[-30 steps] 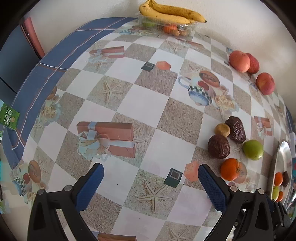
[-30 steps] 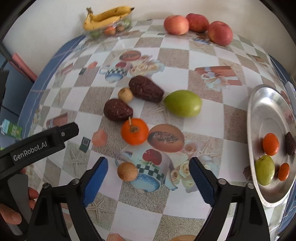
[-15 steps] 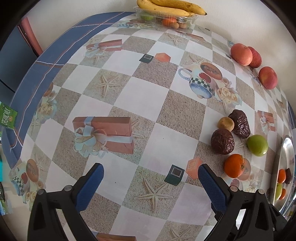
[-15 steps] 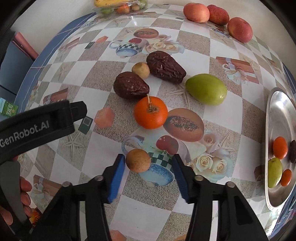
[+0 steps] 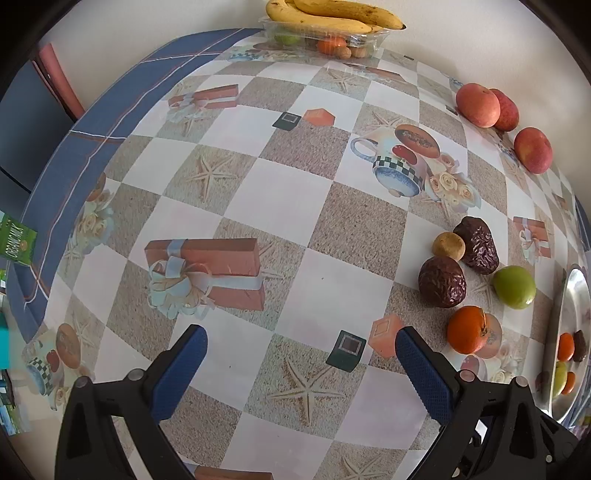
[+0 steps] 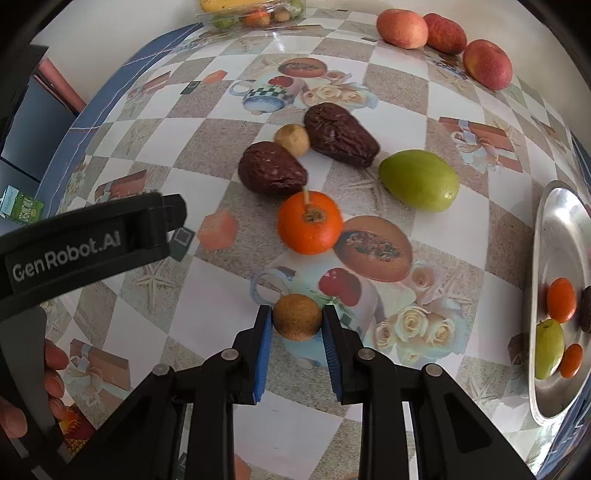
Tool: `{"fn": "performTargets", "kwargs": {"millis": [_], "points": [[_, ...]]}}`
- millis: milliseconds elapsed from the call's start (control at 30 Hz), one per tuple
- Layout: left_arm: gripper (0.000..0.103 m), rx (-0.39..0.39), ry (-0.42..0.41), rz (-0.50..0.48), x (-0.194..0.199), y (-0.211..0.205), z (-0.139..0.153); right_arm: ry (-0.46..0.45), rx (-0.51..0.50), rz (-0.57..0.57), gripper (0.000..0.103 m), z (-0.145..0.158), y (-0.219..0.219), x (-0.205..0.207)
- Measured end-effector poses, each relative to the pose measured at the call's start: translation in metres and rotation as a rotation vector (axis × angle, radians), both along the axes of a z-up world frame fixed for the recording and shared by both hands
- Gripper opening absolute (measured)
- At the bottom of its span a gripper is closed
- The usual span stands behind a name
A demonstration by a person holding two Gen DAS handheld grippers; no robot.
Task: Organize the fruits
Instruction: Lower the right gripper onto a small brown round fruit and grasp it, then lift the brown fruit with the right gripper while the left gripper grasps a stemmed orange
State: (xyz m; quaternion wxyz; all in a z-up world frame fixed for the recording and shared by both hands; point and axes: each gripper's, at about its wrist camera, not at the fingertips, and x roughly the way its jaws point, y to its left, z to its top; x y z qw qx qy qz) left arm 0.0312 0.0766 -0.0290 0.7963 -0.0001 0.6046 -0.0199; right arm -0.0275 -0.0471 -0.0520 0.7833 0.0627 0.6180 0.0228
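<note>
My right gripper (image 6: 297, 317) is shut on a small round brown fruit (image 6: 296, 316) low over the patterned tablecloth. Beyond it lie an orange (image 6: 309, 222), two wrinkled dark fruits (image 6: 271, 173) (image 6: 340, 133), a second small brown fruit (image 6: 292, 139) and a green fruit (image 6: 419, 180). A silver plate (image 6: 554, 229) at the right holds an orange fruit (image 6: 560, 300), a green one (image 6: 549, 349) and others. My left gripper (image 5: 301, 352) is open over bare tablecloth, left of the same orange (image 5: 467, 328) and dark fruits (image 5: 442, 281).
Three red apples (image 6: 443, 33) line the far right edge. A clear tray with bananas (image 5: 332, 18) and small fruits stands at the back by the wall. The left gripper's body (image 6: 85, 243) and a hand (image 6: 22, 398) fill the right wrist view's left side. The silver plate (image 5: 570, 332) shows at the left wrist view's right edge.
My right gripper moved forward and down and went from wide open to shut on the small brown fruit. The left gripper drifted slightly, staying open.
</note>
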Motion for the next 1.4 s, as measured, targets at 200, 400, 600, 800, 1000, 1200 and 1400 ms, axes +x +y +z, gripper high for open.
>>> {"fn": "performTargets", "kwargs": {"millis": [200,400,600,800,1000,1200,1400], "points": [[0.103,-0.005,0.0,-0.017,0.002,-0.005,0.0,-0.008,-0.037,-0.086,0.028,0.004,-0.032,-0.006],[0.103,-0.044,-0.022,-0.042,0.004,-0.014,0.004,-0.046,-0.039,-0.214,0.028,0.014,-0.072,-0.013],[0.103,-0.101,-0.063,-0.082,0.005,-0.029,0.011,-0.073,-0.028,-0.3,0.028,0.022,-0.102,-0.019],[0.103,-0.097,-0.191,-0.193,-0.004,-0.056,0.031,-0.078,0.003,-0.325,0.028,0.025,-0.109,-0.023],[0.103,-0.143,-0.208,-0.3,-0.008,-0.081,0.036,-0.083,0.014,-0.333,0.028,0.023,-0.11,-0.022],[0.103,-0.143,-0.135,-0.319,-0.009,-0.092,0.027,-0.076,0.023,-0.34,0.028,0.021,-0.112,-0.022],[0.088,-0.261,-0.033,-0.246,-0.005,-0.084,0.011,-0.073,0.024,-0.337,0.028,0.021,-0.112,-0.023]]}}
